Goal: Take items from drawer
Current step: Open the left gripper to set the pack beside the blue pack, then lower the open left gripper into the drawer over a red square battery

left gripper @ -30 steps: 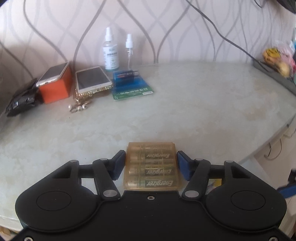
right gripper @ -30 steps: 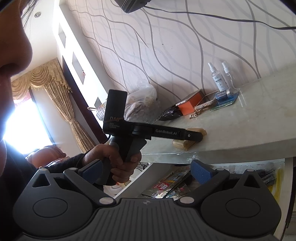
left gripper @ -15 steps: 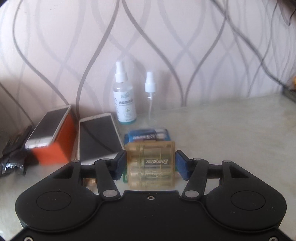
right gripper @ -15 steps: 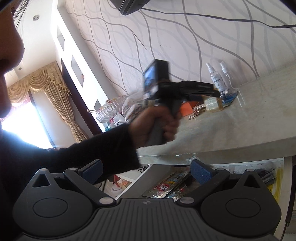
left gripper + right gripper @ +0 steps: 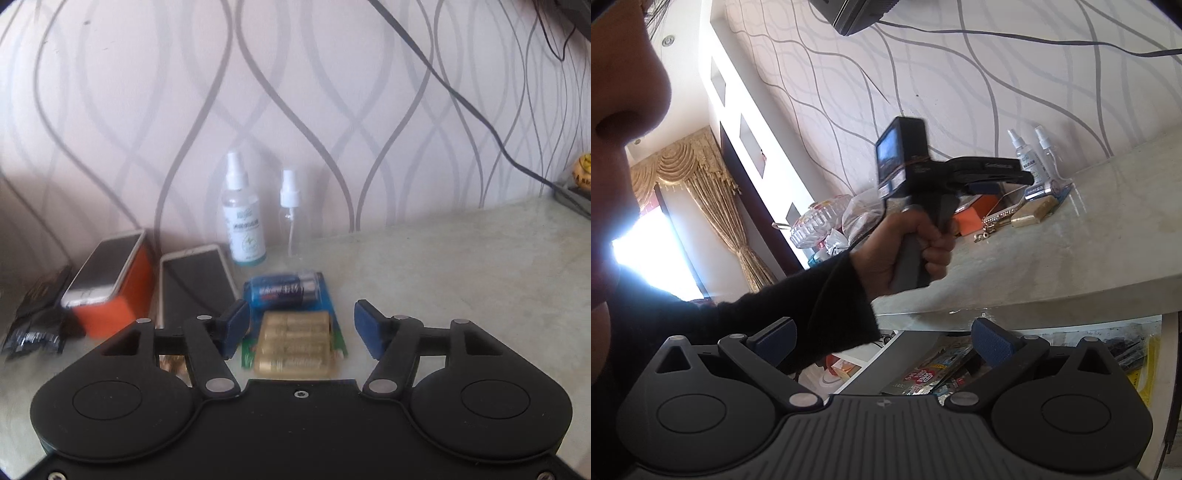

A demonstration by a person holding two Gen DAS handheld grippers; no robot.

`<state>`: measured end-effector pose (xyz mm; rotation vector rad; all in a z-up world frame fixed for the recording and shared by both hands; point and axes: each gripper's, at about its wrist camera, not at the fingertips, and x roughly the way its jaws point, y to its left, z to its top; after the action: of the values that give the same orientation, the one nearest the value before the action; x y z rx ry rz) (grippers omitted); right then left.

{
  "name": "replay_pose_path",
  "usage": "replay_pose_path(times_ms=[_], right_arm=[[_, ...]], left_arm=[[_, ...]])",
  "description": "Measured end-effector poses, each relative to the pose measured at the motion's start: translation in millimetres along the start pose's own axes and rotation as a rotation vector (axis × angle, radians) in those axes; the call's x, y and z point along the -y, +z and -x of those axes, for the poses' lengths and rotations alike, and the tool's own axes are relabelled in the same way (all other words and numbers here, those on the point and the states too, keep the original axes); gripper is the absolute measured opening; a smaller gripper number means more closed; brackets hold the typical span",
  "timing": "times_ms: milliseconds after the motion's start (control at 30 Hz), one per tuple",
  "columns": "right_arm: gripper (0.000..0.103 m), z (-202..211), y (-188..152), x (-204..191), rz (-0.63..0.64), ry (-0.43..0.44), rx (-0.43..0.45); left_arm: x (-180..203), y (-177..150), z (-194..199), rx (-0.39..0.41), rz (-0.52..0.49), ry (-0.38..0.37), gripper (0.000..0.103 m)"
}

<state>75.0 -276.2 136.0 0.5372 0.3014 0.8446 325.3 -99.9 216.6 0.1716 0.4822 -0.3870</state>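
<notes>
Left wrist view: the left tongs [image 5: 299, 328] are seen from behind with jaws apart and opening, pads clear of the gold battery pack [image 5: 293, 345], which lies on the bench [image 5: 461, 280] between the blue pads, partly over the lower edge of a blue battery blister card [image 5: 284, 291]. Behind these, two spray bottles [image 5: 243, 218] stand against the wallpapered wall. A phone [image 5: 197, 280] lies flat to the left, and a second phone [image 5: 105, 271] rests on an orange box [image 5: 118, 306]. A dark wrapper [image 5: 33, 321] is cut by the left edge. Something gold beneath the tongs' left linkage is too hidden to be identified.

Right wrist view: shown only here are the right tongs [image 5: 882, 341], jaws wide apart with nothing between them, and the open drawer [image 5: 960, 369] under the bench edge, with printed packets inside; their print is too small to be read. The left tongs are also seen from the side, gripped by a hand [image 5: 908, 251] in a dark sleeve, above the bench near the battery pack; its pads are blurred and hard to make out from this side. A person's face is cut off at the left edge. A glass dish [image 5: 820, 221] and plastic bags sit at the bench's far end.
</notes>
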Motion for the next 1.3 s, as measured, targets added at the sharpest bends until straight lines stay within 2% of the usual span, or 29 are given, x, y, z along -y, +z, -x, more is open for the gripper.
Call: replay_pose_path(times_ms=[167, 233, 300, 367, 467, 600, 700, 733, 767, 867, 933, 1000, 1200, 1300], right_arm=[[0.103, -3, 1, -1, 0.004, -0.002, -0.016], [0.103, -6, 1, -1, 0.007, -0.003, -0.032], [0.103, -9, 1, -1, 0.006, -0.010, -0.051], [0.103, -13, 0, -1, 0.002, -0.016, -0.075], [0.103, -17, 0, -2, 0.008, 0.000, -0.107], [0.103, -21, -3, -7, 0.038, 0.005, -0.139], [0.103, -23, -4, -10, 0.051, -0.006, -0.155], [0.103, -23, -4, -10, 0.054, -0.009, -0.158], [0.103, -24, -4, -10, 0.054, -0.013, -0.160], [0.103, -24, -3, -8, 0.041, -0.022, -0.157], [0.103, -24, -3, -7, 0.033, -0.028, -0.151], [0.103, -22, -2, -7, 0.033, -0.033, -0.140], [0.103, -20, -3, -8, 0.043, -0.031, -0.129], [0.103, -19, -3, -6, 0.039, -0.025, -0.125]], left_arm=[[-8, -29, 40, -0.043, 0.040, -0.075, 0.070], [-11, -47, 62, -0.075, 0.050, -0.117, 0.074], [-14, -65, 84, -0.119, 0.054, -0.127, 0.077], [-19, -82, 101, -0.168, 0.057, -0.116, 0.082], [-25, -107, 116, -0.275, 0.051, -0.119, 0.085], [-27, -138, 112, -0.401, 0.017, -0.129, 0.086], [-21, -154, 104, -0.423, -0.044, -0.196, 0.082], [-18, -158, 101, -0.415, -0.073, -0.240, 0.078], [-14, -162, 99, -0.411, -0.115, -0.286, 0.069], [6, -176, 87, -0.451, -0.331, -0.424, 0.053], [15, -185, 79, -0.476, -0.454, -0.523, 0.051], [17, -187, 72, -0.486, -0.512, -0.596, 0.049], [20, -183, 63, -0.491, -0.615, -0.655, 0.047], [18, -181, 57, -0.519, -0.627, -0.682, 0.046]])
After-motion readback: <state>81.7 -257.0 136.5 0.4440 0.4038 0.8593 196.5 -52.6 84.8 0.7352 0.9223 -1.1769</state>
